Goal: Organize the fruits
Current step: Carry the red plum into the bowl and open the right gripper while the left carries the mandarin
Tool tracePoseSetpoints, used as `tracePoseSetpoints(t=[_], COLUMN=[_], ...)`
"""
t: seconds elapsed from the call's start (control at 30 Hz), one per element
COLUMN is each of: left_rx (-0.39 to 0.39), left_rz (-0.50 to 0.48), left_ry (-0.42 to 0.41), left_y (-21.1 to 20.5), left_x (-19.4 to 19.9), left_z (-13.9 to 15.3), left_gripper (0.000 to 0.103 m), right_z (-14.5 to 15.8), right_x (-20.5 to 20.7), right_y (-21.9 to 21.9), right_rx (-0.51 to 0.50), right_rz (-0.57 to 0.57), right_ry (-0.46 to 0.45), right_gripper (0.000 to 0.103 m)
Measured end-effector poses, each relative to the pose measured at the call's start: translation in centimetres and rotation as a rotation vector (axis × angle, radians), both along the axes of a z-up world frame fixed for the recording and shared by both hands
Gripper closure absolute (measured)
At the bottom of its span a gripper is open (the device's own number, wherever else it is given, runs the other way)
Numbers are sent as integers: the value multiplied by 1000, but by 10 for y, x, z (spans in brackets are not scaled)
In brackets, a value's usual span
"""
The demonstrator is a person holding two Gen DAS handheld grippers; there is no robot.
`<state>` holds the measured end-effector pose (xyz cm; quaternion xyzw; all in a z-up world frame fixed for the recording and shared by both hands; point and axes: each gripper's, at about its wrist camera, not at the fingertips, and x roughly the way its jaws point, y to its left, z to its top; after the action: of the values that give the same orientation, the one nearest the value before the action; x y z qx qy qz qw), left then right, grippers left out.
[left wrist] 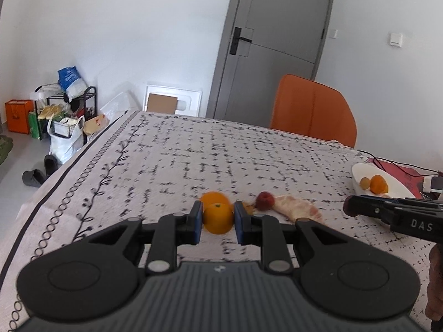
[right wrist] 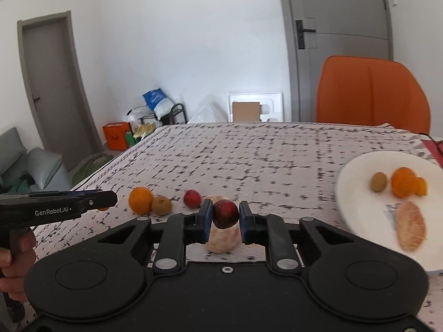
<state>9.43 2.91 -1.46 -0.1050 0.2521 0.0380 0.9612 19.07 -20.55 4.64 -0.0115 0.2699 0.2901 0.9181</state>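
Left gripper [left wrist: 217, 218] clamps a round orange citrus fruit [left wrist: 217, 220]; right gripper [right wrist: 225, 215] clamps a dark red round fruit [right wrist: 225, 213] near the white oval plate [right wrist: 360, 221].

Left hand-held gripper [left wrist: 217, 218] and right hand-held gripper [right wrist: 225, 215], each clamped on fruit

- Left gripper [left wrist: 217, 218]: black linkage arms, blue finger pads [left wrist: 197, 221], silver pivot pins, two round black discs, and a ribbed grey housing.
- Right gripper [right wrist: 225, 218]: same build, with a centre screw on a black housing.
- Side markings: white lettering "GenRobot.AI" and "DAS".
- Hand [right wrist: 16, 260] grips a black handle.
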Motion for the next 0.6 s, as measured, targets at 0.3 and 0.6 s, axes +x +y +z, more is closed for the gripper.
tracePoseSetpoints(t=[0.3, 0.6], left_rx=[35, 64], left_rz=[-84, -164], left_ry=[-10, -5], left_y=[-42, -78], left_x=[12, 22], left_z=[9, 12], left_gripper=[81, 81], right_z=[2, 2], right_x=[-3, -5], right_y=[-43, -81], right_rx=[41, 75], right_rz=[-81, -170], right_ry=[-21, -34], right_gripper=[84, 84])
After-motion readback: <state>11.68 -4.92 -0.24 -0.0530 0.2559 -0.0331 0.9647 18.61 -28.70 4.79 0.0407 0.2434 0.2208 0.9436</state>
